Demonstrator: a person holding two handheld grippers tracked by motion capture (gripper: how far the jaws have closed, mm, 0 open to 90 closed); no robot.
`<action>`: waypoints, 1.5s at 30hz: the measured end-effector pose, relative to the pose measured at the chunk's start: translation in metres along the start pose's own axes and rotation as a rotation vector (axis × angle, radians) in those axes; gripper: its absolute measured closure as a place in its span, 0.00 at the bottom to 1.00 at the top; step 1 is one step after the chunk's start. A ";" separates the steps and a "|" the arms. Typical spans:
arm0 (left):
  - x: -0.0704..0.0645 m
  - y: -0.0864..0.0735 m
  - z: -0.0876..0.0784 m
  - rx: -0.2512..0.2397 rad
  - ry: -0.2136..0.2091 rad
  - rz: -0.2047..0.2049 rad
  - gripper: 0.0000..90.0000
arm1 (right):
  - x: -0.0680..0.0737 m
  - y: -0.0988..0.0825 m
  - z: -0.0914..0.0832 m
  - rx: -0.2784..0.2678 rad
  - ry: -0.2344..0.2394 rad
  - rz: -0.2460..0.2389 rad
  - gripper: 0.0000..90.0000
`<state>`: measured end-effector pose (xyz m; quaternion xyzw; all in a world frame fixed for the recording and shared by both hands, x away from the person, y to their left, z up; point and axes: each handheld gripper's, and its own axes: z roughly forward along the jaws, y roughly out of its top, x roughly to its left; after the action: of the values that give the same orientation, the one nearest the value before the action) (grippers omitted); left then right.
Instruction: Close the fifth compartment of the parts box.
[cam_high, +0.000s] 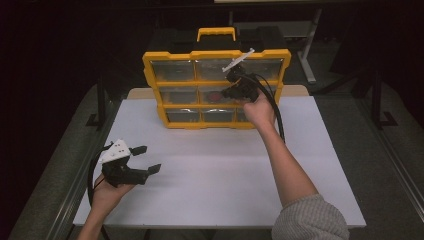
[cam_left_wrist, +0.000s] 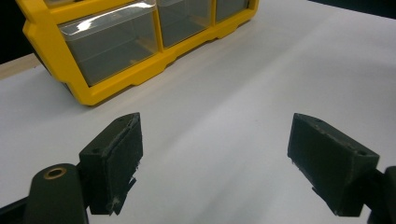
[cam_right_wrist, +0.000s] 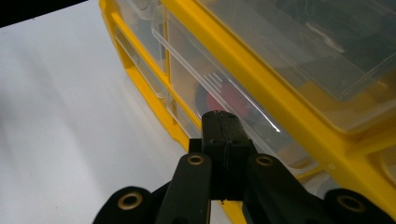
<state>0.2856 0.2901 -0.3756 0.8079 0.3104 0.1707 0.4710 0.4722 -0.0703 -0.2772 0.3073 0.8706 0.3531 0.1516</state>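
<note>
A yellow organizer (cam_high: 217, 56) with clear drawers stands upright at the back of the white table (cam_high: 225, 165). A round red thing (cam_high: 214, 96) lies inside the middle drawer of its middle row. My right gripper (cam_high: 225, 93) is shut, and its tips rest against that drawer's clear front. In the right gripper view the closed tips (cam_right_wrist: 219, 116) sit just below the red thing (cam_right_wrist: 229, 100), against the organizer (cam_right_wrist: 280, 91). Whether a drawer lip is pinched between them I cannot tell. My left gripper (cam_high: 149, 159) is open over the table's front left with nothing between its fingers (cam_left_wrist: 114, 158).
A black handle with a yellow grip (cam_high: 216, 33) tops the organizer. The organizer's bottom row of drawers (cam_left_wrist: 112, 46) lies ahead of the left gripper. A metal stand (cam_high: 305, 55) is behind the table at the right. Dark floor surrounds the table.
</note>
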 end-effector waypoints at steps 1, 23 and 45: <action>0.000 0.000 0.000 0.000 0.000 0.001 0.20 | 0.000 0.000 0.000 -0.002 0.000 0.008 0.99; -0.001 0.000 0.003 0.002 -0.005 0.012 0.20 | -0.002 -0.011 -0.005 -0.055 0.109 0.056 0.78; -0.003 0.000 0.005 0.003 -0.012 0.013 0.20 | 0.001 -0.046 -0.013 -0.108 0.166 0.096 0.46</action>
<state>0.2865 0.2847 -0.3780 0.8115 0.3025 0.1687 0.4707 0.4456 -0.1019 -0.3008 0.3098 0.8441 0.4306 0.0783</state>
